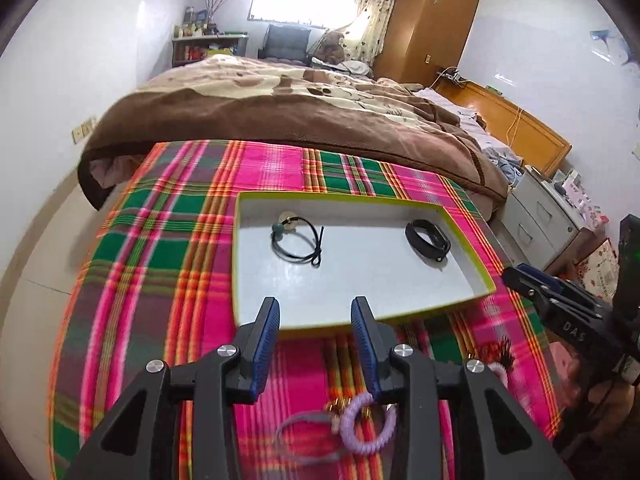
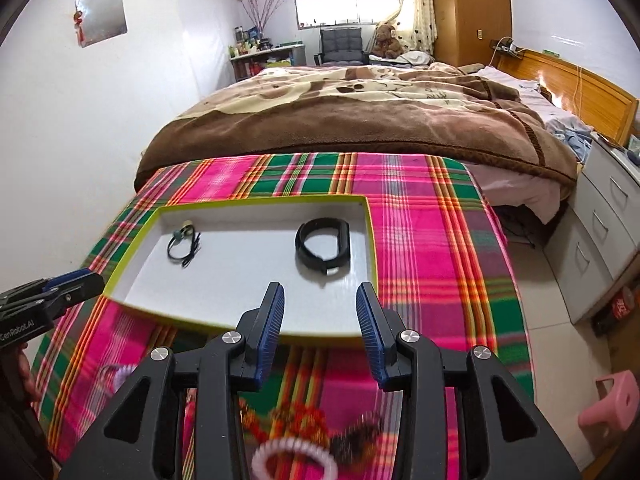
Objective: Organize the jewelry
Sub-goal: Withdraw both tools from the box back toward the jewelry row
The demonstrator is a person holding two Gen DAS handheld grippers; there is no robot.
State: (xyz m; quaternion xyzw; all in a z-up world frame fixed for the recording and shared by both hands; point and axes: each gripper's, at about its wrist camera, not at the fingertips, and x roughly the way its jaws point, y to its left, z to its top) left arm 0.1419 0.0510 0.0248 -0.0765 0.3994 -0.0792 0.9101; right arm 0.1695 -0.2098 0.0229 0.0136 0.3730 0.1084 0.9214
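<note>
Hovering low over a plaid tablecloth (image 1: 192, 216), pink, green and orange, beside a bed with a brown blanket (image 1: 280, 116)

Left gripper (image 1: 316, 312): jaws spread, nothing between the blue pads, tips reaching over the near rim of a shallow white tray with lime-green edge (image 1: 360, 268)

Right gripper (image 2: 320, 300): jaws likewise spread and holding nothing, tips hanging over the same tray's near edge, further to its right

Lying inside the tray, well apart:
- black cord bracelet with a teal bead and gold disc (image 1: 298, 238), toward the far left corner
- black wristband (image 1: 427, 240), toward the far right corner

Lying on the cloth outside the tray, near side:
- lilac wrapped ring on a grey cord loop (image 1: 366, 424), just under the left gripper's fingers, partly hidden by the right-hand finger
- pink-and-white beaded bracelet (image 2: 294, 458) beneath the right gripper, blurred, with red tassel threads (image 2: 300, 420) beside it; detail too smeared for telling more

Showing at the edge of each view: the other gripper, side on

Standing on the floor at right: pink plastic stool (image 2: 610, 404) and grey drawer unit (image 2: 600, 232)
</note>
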